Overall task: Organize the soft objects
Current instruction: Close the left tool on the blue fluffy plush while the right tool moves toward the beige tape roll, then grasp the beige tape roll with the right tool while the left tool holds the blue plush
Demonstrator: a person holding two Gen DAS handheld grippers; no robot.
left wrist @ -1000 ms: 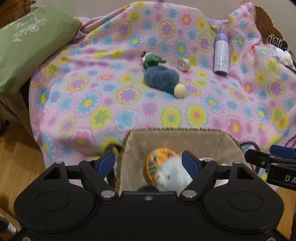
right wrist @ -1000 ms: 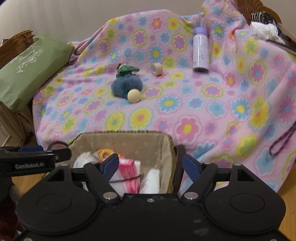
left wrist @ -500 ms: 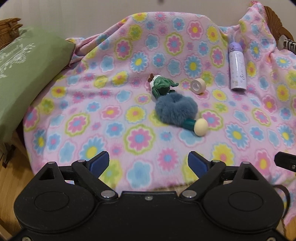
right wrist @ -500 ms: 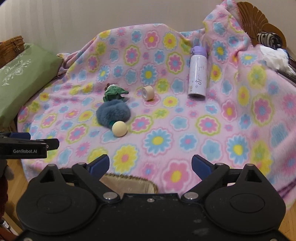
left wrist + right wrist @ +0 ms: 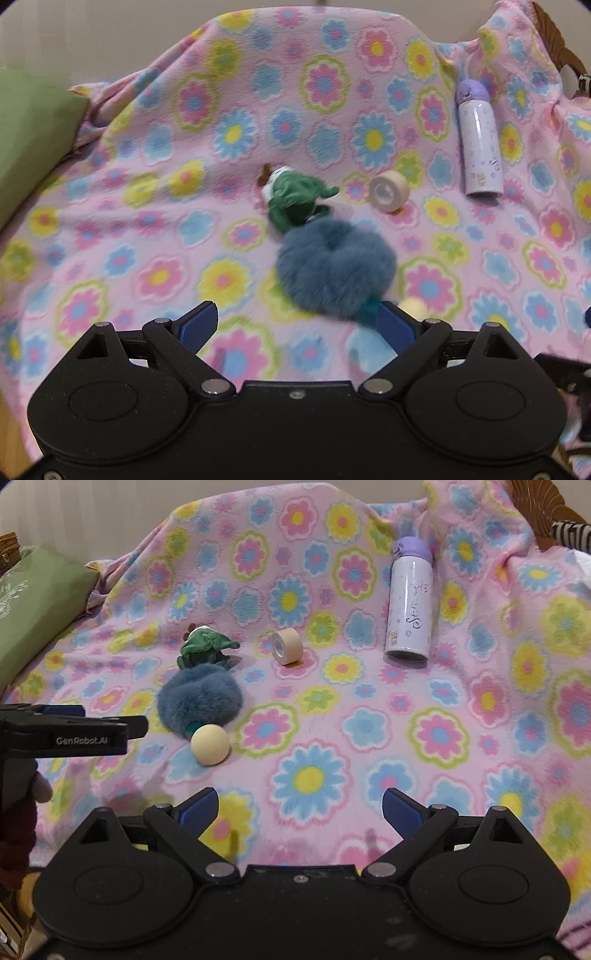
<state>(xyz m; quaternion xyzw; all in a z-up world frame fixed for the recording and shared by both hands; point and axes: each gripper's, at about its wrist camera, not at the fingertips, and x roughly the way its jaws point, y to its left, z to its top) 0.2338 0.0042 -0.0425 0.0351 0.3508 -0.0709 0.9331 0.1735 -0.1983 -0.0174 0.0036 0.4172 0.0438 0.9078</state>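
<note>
Pink flowered blanket (image 5: 369, 716) covers the whole surface under both claws. Left claw (image 5: 297, 323) has just spread its jaws and stands released with nothing between them; the blue fluffy toy (image 5: 334, 267) lies just ahead of it, its cream ball end (image 5: 413, 306) beside the right finger. Beyond the fluff, touching it, lies a small green plush (image 5: 295, 197). Right claw (image 5: 299, 806) has likewise just opened and grips nothing; the fluffy toy sits ahead to its left, a tape roll (image 5: 287, 646) farther ahead, a lilac bottle (image 5: 410, 605) ahead to its right.
</note>
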